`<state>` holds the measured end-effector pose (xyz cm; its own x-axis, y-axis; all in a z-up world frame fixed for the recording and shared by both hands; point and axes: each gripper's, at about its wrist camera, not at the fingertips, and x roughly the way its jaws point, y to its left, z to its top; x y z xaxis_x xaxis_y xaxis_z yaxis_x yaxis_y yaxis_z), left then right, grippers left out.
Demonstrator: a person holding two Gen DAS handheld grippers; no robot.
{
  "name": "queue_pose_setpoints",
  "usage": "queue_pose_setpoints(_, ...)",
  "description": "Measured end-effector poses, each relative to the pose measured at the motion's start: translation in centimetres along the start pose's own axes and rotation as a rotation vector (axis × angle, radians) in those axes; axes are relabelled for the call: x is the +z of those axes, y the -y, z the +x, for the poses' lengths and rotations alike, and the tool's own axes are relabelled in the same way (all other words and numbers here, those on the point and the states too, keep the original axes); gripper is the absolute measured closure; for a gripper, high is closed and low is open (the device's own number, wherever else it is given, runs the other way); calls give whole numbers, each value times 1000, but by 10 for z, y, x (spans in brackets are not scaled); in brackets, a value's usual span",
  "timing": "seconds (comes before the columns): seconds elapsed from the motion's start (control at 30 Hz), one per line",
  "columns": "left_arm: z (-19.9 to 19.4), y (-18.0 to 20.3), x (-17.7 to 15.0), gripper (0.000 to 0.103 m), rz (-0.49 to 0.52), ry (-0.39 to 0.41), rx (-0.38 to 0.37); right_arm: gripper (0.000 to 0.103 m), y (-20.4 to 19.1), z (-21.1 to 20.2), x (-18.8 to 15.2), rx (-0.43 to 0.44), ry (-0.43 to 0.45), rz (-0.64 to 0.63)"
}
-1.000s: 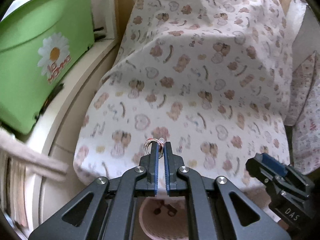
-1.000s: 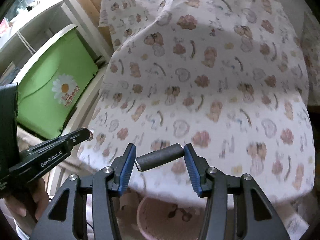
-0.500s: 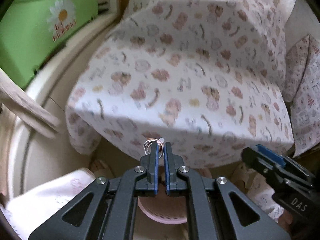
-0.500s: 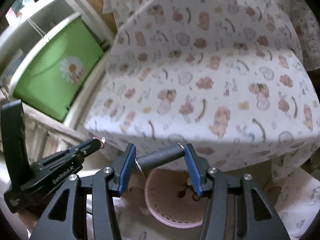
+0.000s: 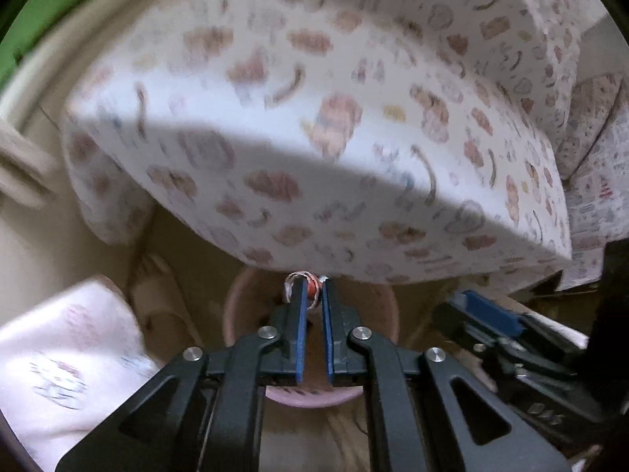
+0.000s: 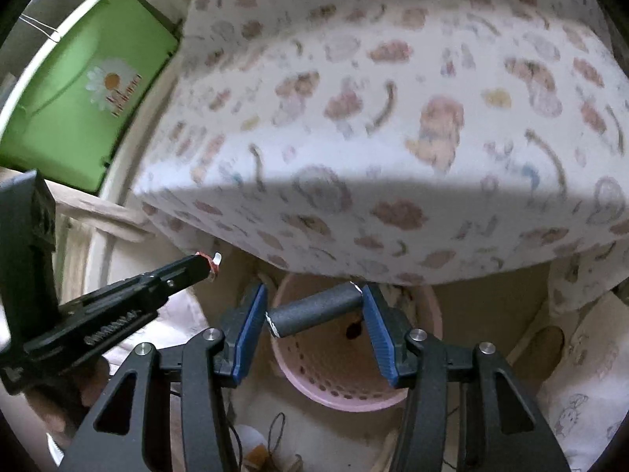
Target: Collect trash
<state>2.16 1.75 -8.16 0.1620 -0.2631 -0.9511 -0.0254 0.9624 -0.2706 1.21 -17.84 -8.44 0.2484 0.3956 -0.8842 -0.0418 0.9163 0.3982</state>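
Pink plastic basket (image 6: 346, 393) below both loaded grippers, by the printed tablecloth's (image 5: 314, 118) edge.
The left gripper (image 5: 312, 295) is pinched nearly closed on a small wire coil (image 5: 304, 280); the right gripper (image 6: 314, 310) clamps a dark grey tube (image 6: 314, 308) endwise, directly over the basket's opening.

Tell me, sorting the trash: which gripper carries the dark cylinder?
The right gripper: a dark cylinder spans it, while the left gripper pinches a small wire twist.
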Motion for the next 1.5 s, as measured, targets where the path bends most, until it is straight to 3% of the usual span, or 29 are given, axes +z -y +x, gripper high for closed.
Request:
queue_pose_setpoints(0.4, 59, -10, -3, 98, -48, -165, 48, 50, 17, 67, -16, -129, -158, -14)
queue_pose_setpoints(0.63, 77, -21, -5, 98, -94, -223, 49, 50, 25, 82, -24, -191, -173, -8)
queue_pose_setpoints(0.7, 79, -21, -6, 93, -100, -233, 45, 50, 28, 83, -26, -192, -186, -12)
queue_pose_setpoints(0.77, 79, -19, -6, 84, -94, -232, 56, 50, 30, 84, -27, -193, -188, -2)
queue_pose_setpoints(0.87, 78, -15, -6, 73, -87, -232, 72, 39, 33, 87, -27, -193, -193, 20)
queue_pose_setpoints(1.27, 65, -9, 0, 68, -41, -180, 107, 36, 22, 75, -24, -211, -155, -10)
queue_pose_setpoints(1.5, 35, -2, 2, 66, 41, -78, 189, 36, 8, 54, -21, -241, -83, -59)
